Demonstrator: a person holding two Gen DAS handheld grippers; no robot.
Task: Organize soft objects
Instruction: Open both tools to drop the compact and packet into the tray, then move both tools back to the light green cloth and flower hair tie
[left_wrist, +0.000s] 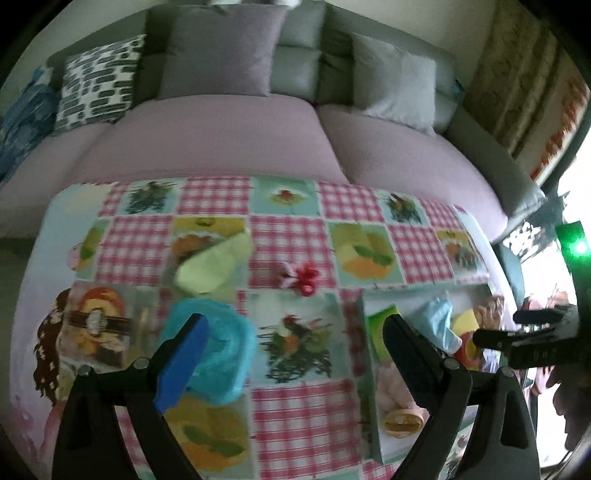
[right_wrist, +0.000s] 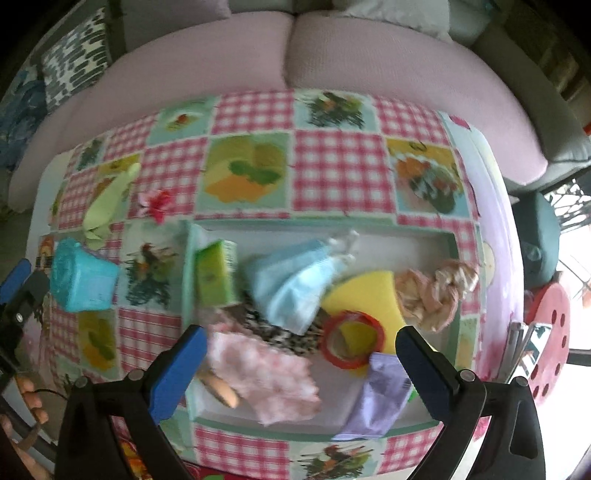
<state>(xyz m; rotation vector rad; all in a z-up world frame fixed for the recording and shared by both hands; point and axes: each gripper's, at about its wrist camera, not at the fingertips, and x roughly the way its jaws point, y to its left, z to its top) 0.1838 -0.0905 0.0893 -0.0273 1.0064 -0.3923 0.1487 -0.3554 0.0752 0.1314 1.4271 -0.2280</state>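
Note:
A white tray (right_wrist: 452, 258) on the patchwork tablecloth holds several soft things: a light blue cloth (right_wrist: 291, 280), a yellow sponge (right_wrist: 369, 291), a pink cloth (right_wrist: 266, 376), a beige scrunchie (right_wrist: 432, 291), a lilac pouch (right_wrist: 376, 398), a green packet (right_wrist: 216, 273) and red tape (right_wrist: 351, 343). A turquoise shower cap (left_wrist: 218, 354) (right_wrist: 79, 282), a light green cloth (left_wrist: 210, 266) (right_wrist: 105, 208) and a red-pink flower clip (left_wrist: 301, 278) (right_wrist: 155, 203) lie left of the tray. My left gripper (left_wrist: 295, 343) is open above the cloth, its left finger over the turquoise cap. My right gripper (right_wrist: 299, 354) is open above the tray.
A lilac sofa (left_wrist: 236, 133) with grey and patterned cushions stands behind the table. The tray (left_wrist: 369, 354) shows at the right of the left wrist view, with the right gripper (left_wrist: 524, 332) beyond it. A red stool (right_wrist: 550, 332) stands right of the table.

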